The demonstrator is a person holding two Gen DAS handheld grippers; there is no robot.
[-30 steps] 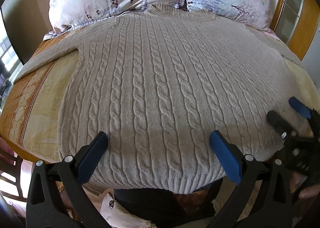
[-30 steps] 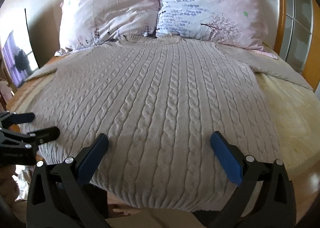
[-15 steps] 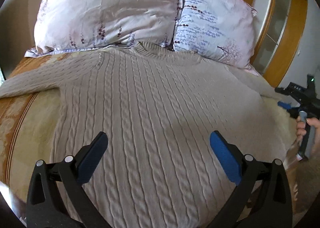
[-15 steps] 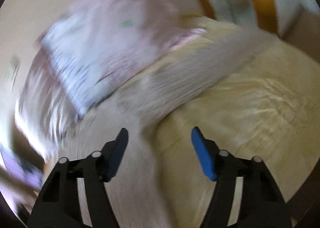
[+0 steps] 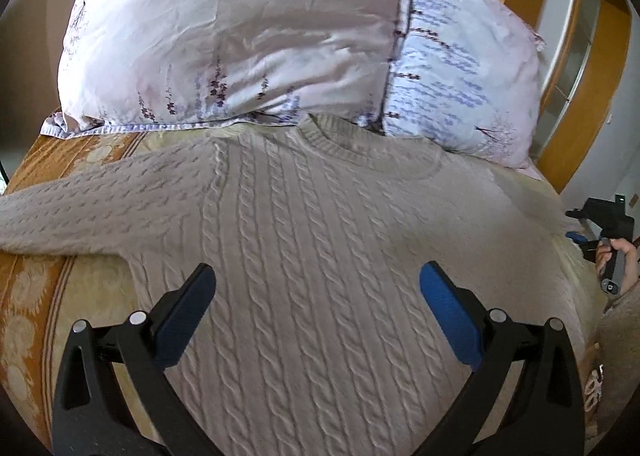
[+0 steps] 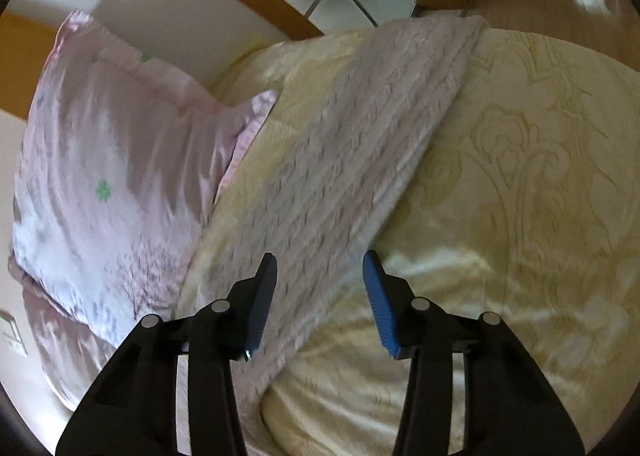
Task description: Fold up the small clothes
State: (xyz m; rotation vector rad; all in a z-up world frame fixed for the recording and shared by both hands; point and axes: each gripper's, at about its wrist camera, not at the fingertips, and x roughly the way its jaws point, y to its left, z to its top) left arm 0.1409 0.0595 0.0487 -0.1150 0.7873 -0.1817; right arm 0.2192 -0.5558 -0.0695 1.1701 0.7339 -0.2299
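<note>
Left gripper (image 5: 316, 288) hovers with its jaws spread wide and empty over the chest of the cable-knit sweater (image 5: 320, 256), which lies flat, front up, on the bed (image 5: 32, 296), collar toward the two pillows (image 5: 240, 36). Its left sleeve (image 5: 100, 212) stretches straight out across the cover. Thick, soft knit like this should be fairly heavy and will sag and stretch if lifted by one point; it is best pinched at a cuff or a ribbed edge. Right gripper (image 6: 320, 288) hangs partly open, gripping nothing, above the right sleeve (image 6: 360, 156); motion blur hides whether its tips touch the knit.
</note>
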